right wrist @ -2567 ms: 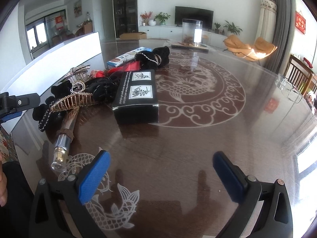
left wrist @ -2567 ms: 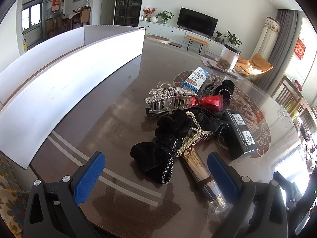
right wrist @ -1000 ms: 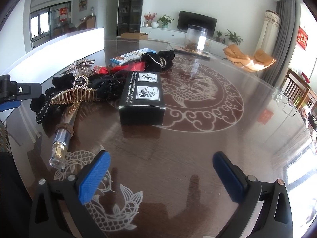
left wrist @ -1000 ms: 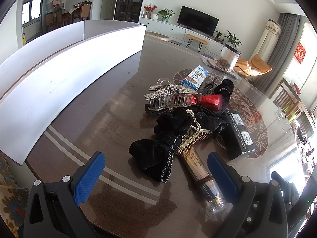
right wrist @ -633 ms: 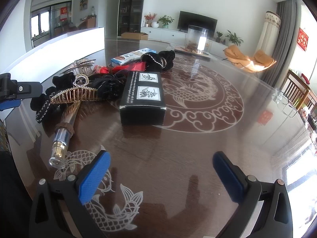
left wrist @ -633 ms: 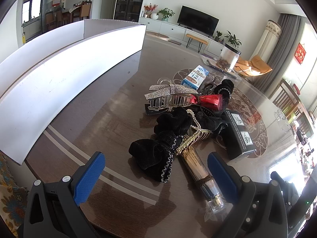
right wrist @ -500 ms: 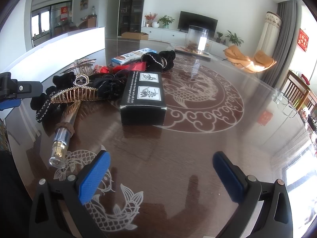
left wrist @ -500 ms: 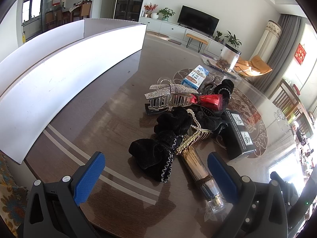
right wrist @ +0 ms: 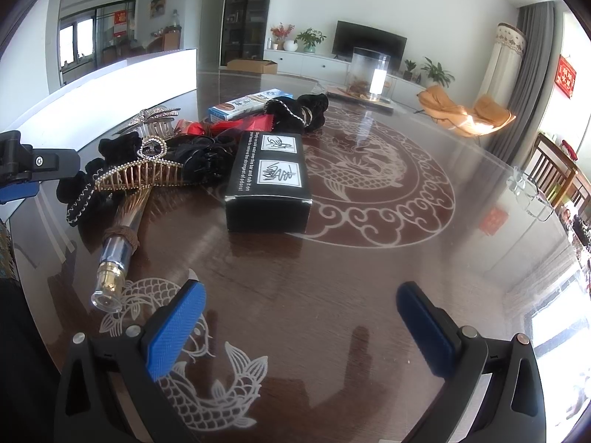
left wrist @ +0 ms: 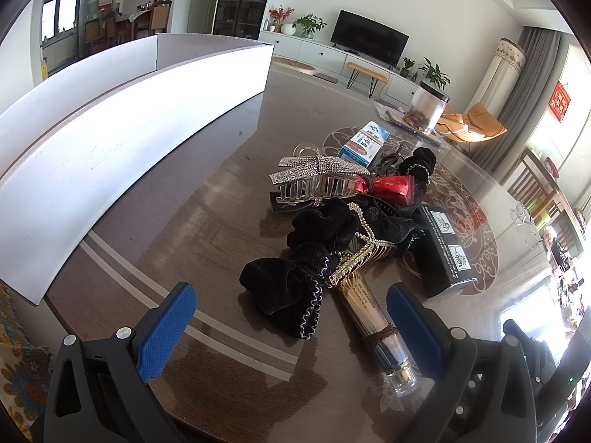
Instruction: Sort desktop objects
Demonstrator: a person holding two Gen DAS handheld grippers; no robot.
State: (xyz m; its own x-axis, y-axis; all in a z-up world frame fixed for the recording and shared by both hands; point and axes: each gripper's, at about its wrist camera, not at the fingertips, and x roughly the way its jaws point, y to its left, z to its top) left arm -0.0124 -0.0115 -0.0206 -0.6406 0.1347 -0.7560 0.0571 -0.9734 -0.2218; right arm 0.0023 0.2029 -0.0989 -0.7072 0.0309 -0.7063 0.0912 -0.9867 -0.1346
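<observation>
Left gripper (left wrist: 288,317) and right gripper (right wrist: 299,317): jaws spread wide, holding nothing. Clutter heaped mid-table (right wrist: 369,258). Clear glass tube (left wrist: 373,317), gold cap nearest, long axis running near-to-far. Matte black box (right wrist: 269,177) lengthwise alongside. Velvet scrunchie (left wrist: 291,291), rhinestone claw clip (left wrist: 317,179).

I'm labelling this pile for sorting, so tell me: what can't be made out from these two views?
- White box, left wrist view: its inside is hidden by its near wall.
- Gold comb, both views: its far end lies among black hair ties.
- Black carton, right wrist view: print too small to read.
- Gold tube, left wrist view: lettering too small to read.
</observation>
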